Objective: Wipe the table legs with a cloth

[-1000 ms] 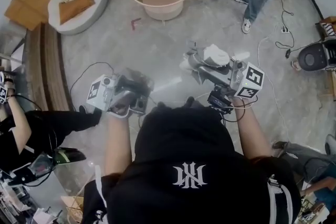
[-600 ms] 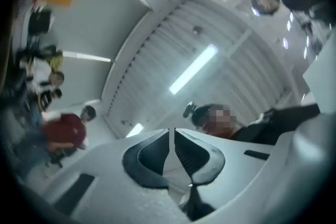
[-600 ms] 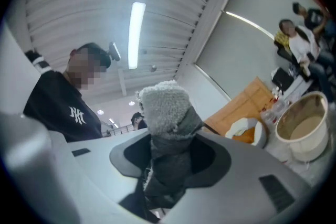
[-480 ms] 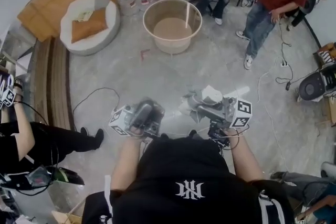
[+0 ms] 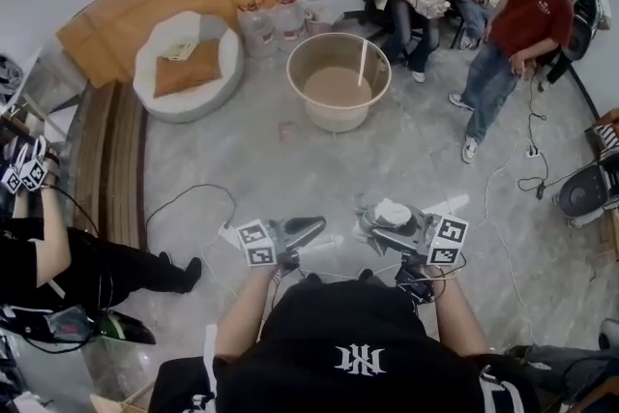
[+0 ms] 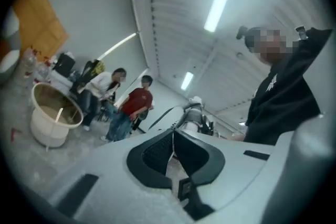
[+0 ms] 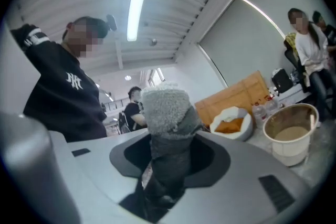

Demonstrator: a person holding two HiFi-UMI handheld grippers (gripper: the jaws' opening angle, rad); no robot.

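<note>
The wiping itself is not yet happening. This looks like the carrying step, with the cloth (image 7: 167,113) in the gripper and no table leg that I can pick out in any view.

The right gripper (image 5: 379,229) is clamping its jaws on the grey cloth. The lower part is bunching dark between them, while a fluffy rolled end is sticking out past the tips, touching nothing.

The left gripper (image 6: 174,150) is holding its jaws together with nothing between them. Both are hovering in front of the person, above the bare grey floor (image 5: 242,169), with a big round tub (image 5: 338,82) well apart ahead.

The next move probably calls for finding a leg and pressing that free end flat against it — keeping the clamp firm so the cloth is not slipping out.
</note>
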